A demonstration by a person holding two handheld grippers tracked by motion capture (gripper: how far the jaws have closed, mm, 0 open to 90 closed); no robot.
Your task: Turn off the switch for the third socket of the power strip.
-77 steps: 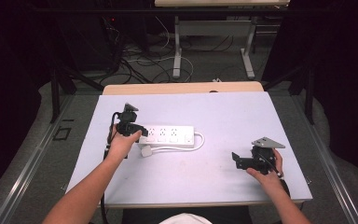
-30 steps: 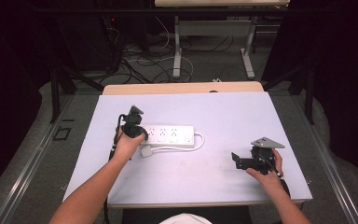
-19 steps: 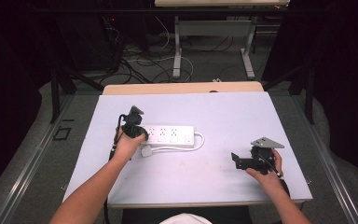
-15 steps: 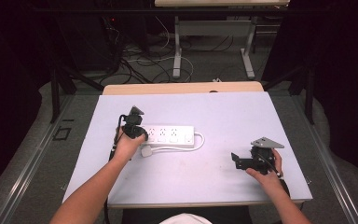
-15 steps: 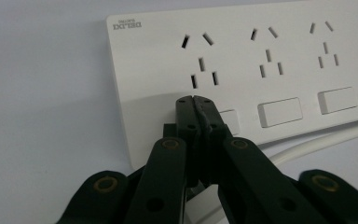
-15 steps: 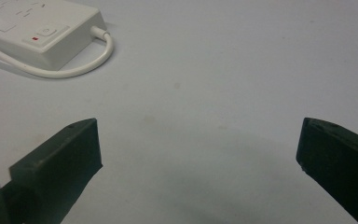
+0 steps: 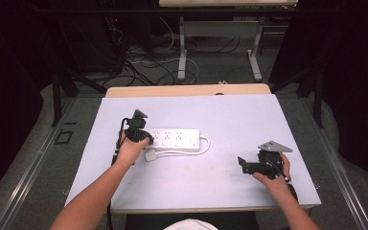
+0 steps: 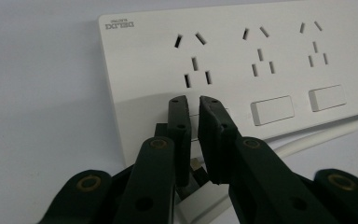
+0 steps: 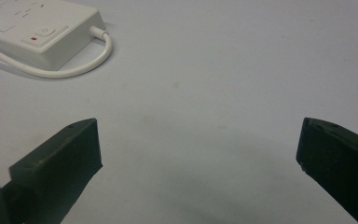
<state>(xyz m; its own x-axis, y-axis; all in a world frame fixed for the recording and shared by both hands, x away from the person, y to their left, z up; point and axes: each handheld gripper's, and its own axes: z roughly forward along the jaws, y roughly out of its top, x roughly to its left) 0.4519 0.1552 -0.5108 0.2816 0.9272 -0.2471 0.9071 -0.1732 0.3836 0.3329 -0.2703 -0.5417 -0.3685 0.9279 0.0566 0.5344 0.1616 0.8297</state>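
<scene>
Left tongs clenched, nearly touching, tips over the left end of the white strip at mid counter, its plug and cord just beside, right tongs released wide, well apart at the right

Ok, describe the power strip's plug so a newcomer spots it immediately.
On the pale table, find the white power strip left of centre. Its cord loops back from the right end to the plug, a small white block lying just in front of the strip's left end.
</scene>
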